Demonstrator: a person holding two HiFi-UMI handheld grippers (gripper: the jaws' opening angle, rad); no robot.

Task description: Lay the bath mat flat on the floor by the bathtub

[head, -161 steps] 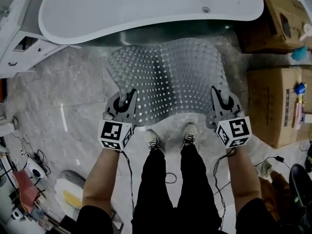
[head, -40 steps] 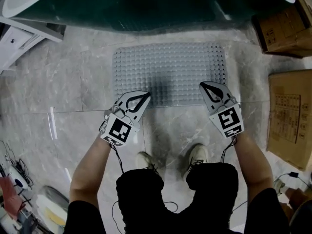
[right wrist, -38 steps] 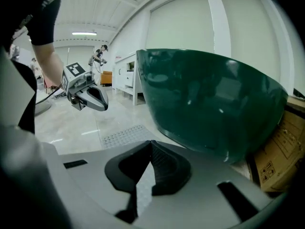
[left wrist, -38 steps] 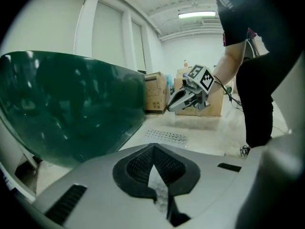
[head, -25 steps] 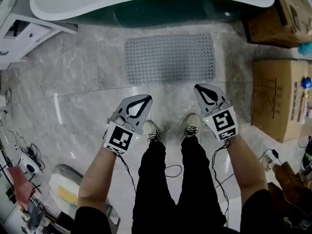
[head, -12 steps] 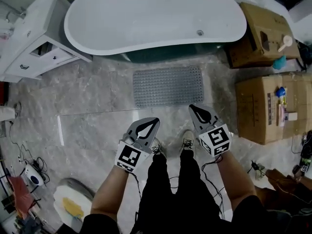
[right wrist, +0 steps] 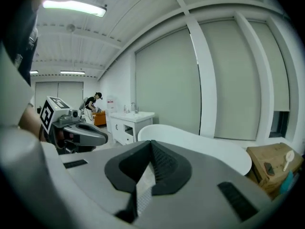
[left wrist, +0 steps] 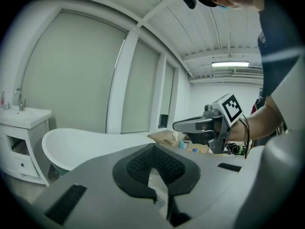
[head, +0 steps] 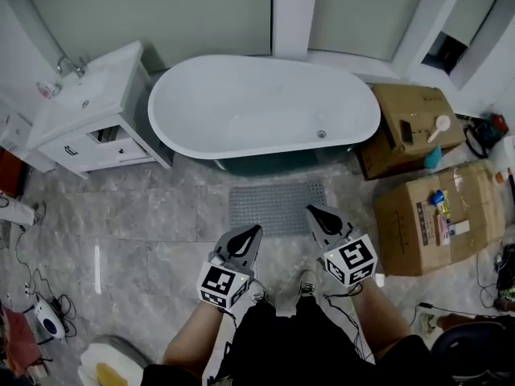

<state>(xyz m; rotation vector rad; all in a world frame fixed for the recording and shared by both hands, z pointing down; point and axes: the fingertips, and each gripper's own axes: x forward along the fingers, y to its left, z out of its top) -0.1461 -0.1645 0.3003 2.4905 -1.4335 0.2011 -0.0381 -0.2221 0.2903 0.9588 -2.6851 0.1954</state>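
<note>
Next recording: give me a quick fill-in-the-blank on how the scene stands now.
The bath mat lies ____ on the floor beside the bathtub.
The left gripper and right gripper both have jaws ____, holding nothing.
In the head view, the sink cabinet stands at the bathtub's ____ end.
Missing words: flat; shut; left.

Place: bathroom mock-up inside a larger hall
Signs: bathtub (head: 257,107), sink cabinet (head: 88,115), marble floor (head: 161,215)
Un-homelike: cardboard boxes (head: 426,215), loose cables (head: 28,292)

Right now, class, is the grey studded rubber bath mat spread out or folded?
Spread out: the grey studded rubber bath mat lies as one full rectangle on the marble floor beside the white oval bathtub.
</note>
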